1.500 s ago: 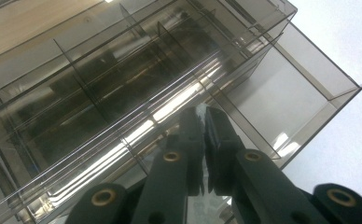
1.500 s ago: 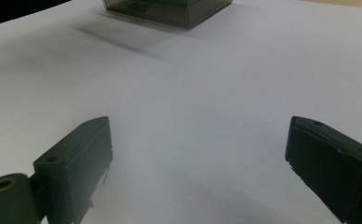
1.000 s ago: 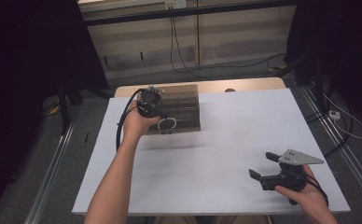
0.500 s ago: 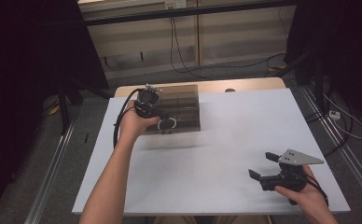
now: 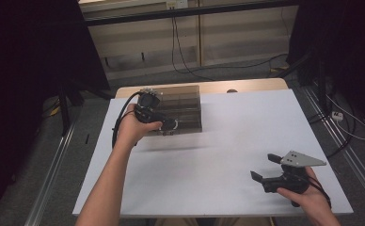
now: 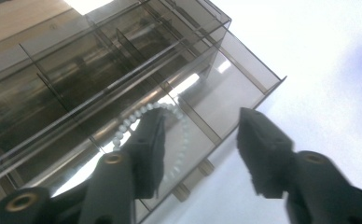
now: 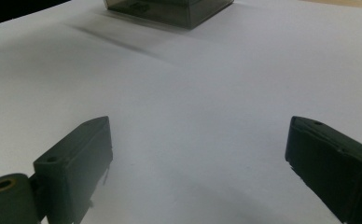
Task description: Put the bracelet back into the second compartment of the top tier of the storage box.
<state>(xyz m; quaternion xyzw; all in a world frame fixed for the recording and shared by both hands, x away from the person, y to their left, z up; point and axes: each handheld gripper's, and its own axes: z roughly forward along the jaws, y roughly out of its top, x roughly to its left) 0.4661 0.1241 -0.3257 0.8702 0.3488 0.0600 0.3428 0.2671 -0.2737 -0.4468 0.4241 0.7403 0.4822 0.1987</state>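
Note:
A smoky clear plastic compartment box (image 5: pixel 185 101) stands at the back left of the white table (image 5: pixel 227 141). My left gripper (image 5: pixel 169 126) hovers over its front edge. In the left gripper view the left gripper (image 6: pixel 200 126) has just been opening its jaws. A string of white beads (image 6: pixel 184 135) lies in the front compartment, partly behind one jaw, and neither pad presses on it. My right gripper (image 5: pixel 263 165) rests open near the front right of the table. The right gripper (image 7: pixel 200 126) has only bare tabletop between its jaws, with the box (image 7: pixel 170 9) far off.
A wooden tabletop strip (image 5: pixel 246 85) shows behind the white sheet. Cables (image 5: pixel 185 52) run over the floor beyond it, and metal rails (image 5: pixel 53 188) flank the table. Dark curtains hang on both sides.
The left gripper's jaws have spread apart over the box's front compartment, and the left hand has shifted slightly. The right hand and its gripper have stayed where they were.

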